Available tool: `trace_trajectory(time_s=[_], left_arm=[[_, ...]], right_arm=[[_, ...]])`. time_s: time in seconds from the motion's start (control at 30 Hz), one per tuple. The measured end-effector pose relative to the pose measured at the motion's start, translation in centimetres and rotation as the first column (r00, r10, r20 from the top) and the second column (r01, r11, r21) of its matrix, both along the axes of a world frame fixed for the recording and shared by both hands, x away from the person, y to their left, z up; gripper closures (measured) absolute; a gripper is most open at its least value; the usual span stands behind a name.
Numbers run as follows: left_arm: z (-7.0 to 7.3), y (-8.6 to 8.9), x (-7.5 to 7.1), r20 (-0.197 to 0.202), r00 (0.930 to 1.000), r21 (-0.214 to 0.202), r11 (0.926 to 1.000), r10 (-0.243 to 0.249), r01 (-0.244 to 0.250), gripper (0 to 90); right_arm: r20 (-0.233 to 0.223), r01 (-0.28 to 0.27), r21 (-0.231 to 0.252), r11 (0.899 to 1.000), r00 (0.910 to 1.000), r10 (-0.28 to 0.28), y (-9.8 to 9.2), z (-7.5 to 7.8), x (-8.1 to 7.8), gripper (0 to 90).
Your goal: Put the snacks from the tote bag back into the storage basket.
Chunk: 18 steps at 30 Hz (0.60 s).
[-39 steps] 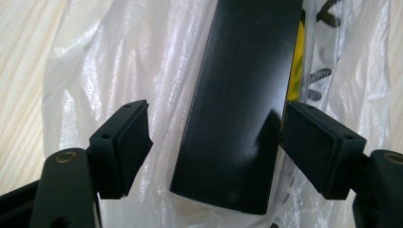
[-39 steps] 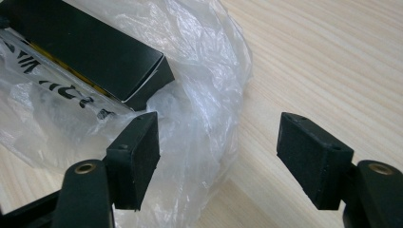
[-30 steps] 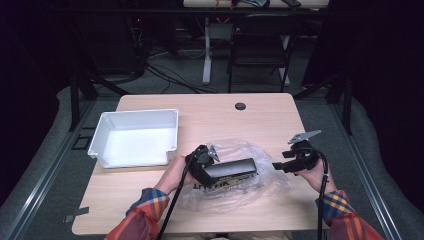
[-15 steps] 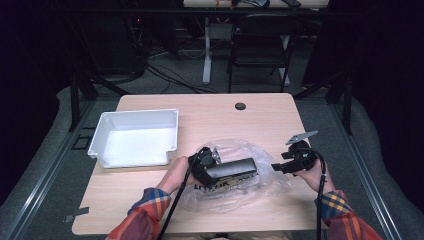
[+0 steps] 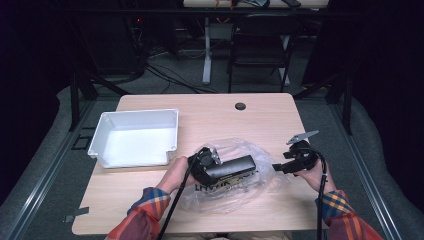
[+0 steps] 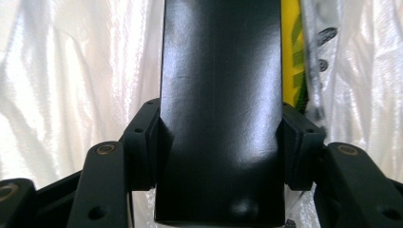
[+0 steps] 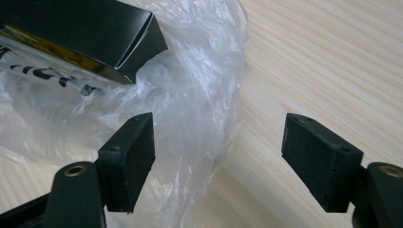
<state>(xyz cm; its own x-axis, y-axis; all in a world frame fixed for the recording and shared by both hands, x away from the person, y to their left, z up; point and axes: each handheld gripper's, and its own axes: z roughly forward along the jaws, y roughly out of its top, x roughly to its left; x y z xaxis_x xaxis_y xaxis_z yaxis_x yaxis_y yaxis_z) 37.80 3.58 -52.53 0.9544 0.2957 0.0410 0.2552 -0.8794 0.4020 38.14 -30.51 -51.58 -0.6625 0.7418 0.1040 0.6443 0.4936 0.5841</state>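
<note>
Since a second ago, your left gripper (image 5: 212,167) has been closing and now clamps the black box (image 5: 231,166) mid-table over the clear plastic bag (image 5: 235,187). Your right gripper (image 5: 277,168), opening wider, holds nothing; the unpinned bag may drag along.

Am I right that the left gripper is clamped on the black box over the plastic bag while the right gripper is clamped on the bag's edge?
Not quite. The left gripper is clamped on the black box over the plastic bag, but the right gripper is not clamped on anything: the right gripper view shows its jaws standing open, having just been opening, with the bag's edge loose beside one pad.
</note>
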Motion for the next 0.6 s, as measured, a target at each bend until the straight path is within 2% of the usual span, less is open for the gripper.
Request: trace_trajectory(time_s=[0.1,0.13,0.3,0.37,0.57,0.6], left_arm=[[0.3,0.2,0.0,-0.006,0.9999,-0.017,0.9998,0.009,-0.009,43.5],[0.7,0.5,0.0,0.000,0.9999,-0.042,0.9990,0.014,-0.014,43.6],[1.5,0.9,-0.2,0.008,0.9998,-0.062,0.9979,0.020,-0.019,43.5],[2.1,1.1,-0.2,0.011,0.9997,-0.086,0.9961,0.022,-0.021,43.5],[3.0,1.5,-0.1,0.013,0.9997,-0.115,0.9931,0.022,-0.020,43.5],[3.4,1.7,-0.1,0.013,0.9995,-0.131,0.9910,0.030,-0.028,43.4]], right_arm=[[-0.003,0.003,0.007,1.000,1.0000,-0.003,-0.1,0.0,0.0,26.0],[-0.004,0.004,0.004,1.000,1.0000,-0.004,-0.2,0.0,0.0,26.0],[-0.005,0.003,0.000,1.000,1.0000,-0.003,-0.2,0.0,0.1,26.0],[0.001,0.003,0.002,1.000,1.0000,-0.003,-0.2,0.0,0.1,26.1],[0.000,0.018,0.004,1.000,0.9998,-0.018,-0.2,0.0,0.0,26.1],[0.000,0.017,-0.001,1.000,0.9999,-0.017,-0.3,0.0,0.0,26.1]])
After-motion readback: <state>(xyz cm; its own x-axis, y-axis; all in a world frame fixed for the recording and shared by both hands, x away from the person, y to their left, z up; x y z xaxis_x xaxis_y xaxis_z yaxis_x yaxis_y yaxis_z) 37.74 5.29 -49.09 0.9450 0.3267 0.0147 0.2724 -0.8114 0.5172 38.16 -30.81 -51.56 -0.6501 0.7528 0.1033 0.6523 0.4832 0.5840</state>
